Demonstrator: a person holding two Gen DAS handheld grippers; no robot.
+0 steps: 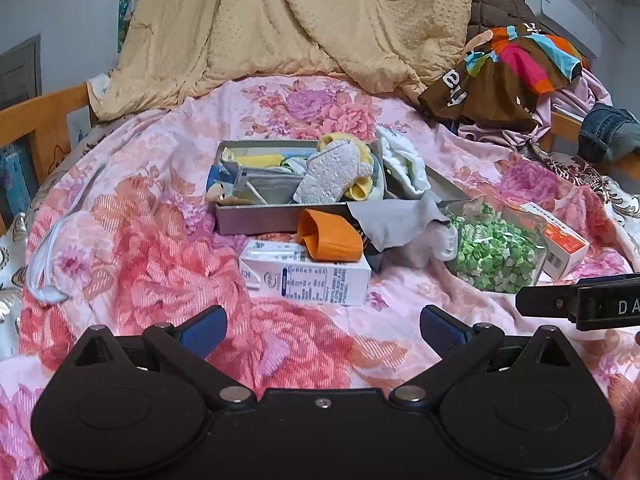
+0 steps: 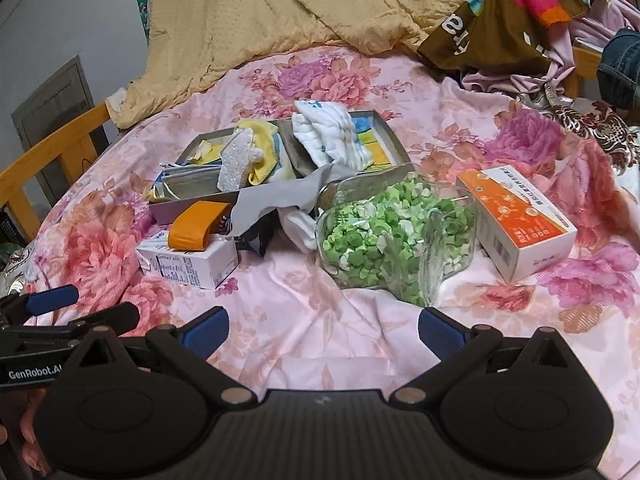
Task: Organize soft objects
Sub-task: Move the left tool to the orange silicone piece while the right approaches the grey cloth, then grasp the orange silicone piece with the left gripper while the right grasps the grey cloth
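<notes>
A grey divided tray (image 1: pixel 256 218) (image 2: pixel 382 128) lies on the floral bedsheet, holding a white fuzzy sock (image 1: pixel 332 174) (image 2: pixel 236 160), yellow cloths (image 1: pixel 256 159) and a folded white cloth (image 1: pixel 404 162) (image 2: pixel 332 136). A grey cloth (image 1: pixel 394 220) (image 2: pixel 272 200) hangs over the tray's front edge. An orange soft roll (image 1: pixel 330 236) (image 2: pixel 196 222) rests on a white carton (image 1: pixel 316 276) (image 2: pixel 188 266). My left gripper (image 1: pixel 323 330) is open and empty, short of the carton. My right gripper (image 2: pixel 323 330) is open and empty, short of the jar.
A clear jar of green pieces (image 1: pixel 494 252) (image 2: pixel 392 240) lies on its side right of the tray, next to an orange-and-white box (image 1: pixel 560 240) (image 2: pixel 520 224). A beige quilt (image 1: pixel 296 24) and piled clothes (image 1: pixel 508 68) fill the back. Wooden bed rails (image 1: pixel 44 124) run along the left.
</notes>
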